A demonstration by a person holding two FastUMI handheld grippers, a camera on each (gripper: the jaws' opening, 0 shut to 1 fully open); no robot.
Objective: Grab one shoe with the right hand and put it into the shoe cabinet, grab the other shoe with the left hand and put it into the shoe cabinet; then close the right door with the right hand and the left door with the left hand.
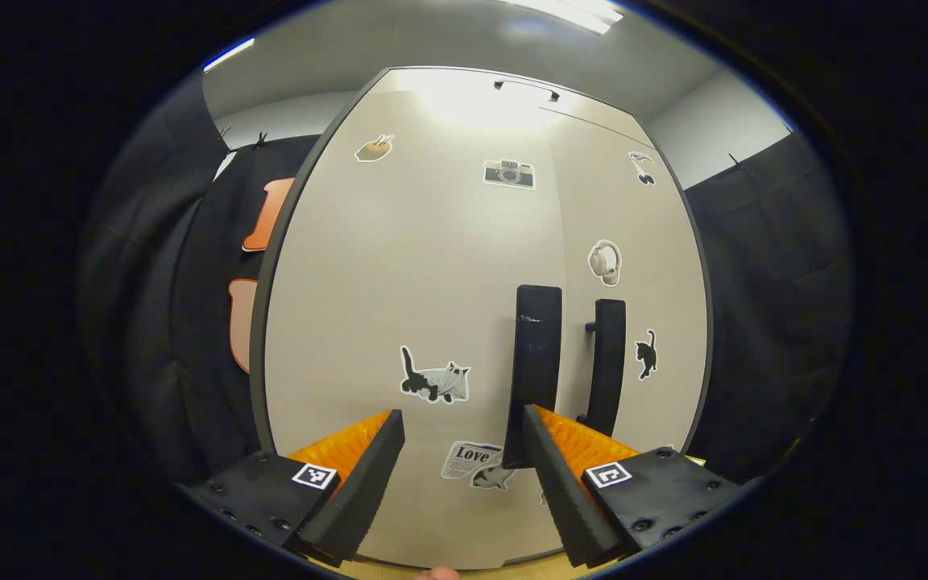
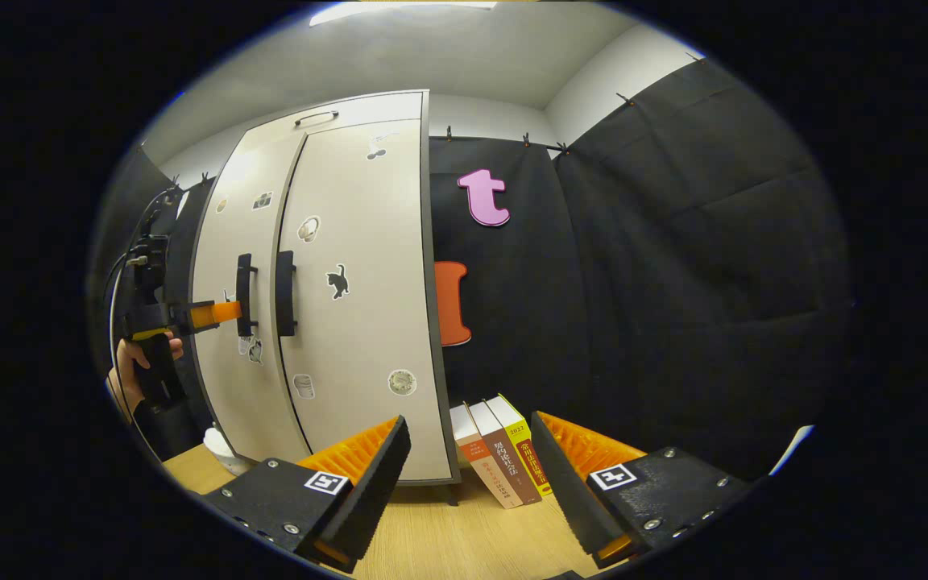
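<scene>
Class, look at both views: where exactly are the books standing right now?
In the right gripper view, the books stand leaning on the wooden floor, just right of the shoe cabinet, against the black cloth wall.

Cloth-walled booth with shoe cabinet (image 2: 327,282)

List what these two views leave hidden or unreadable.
- Shoes: the shut doors of the shoe cabinet hide its inside.
- Left door handle: in the left gripper view a finger covers its lower end.
- White object beside the cabinet base: mostly hidden behind it in the right gripper view.
</scene>
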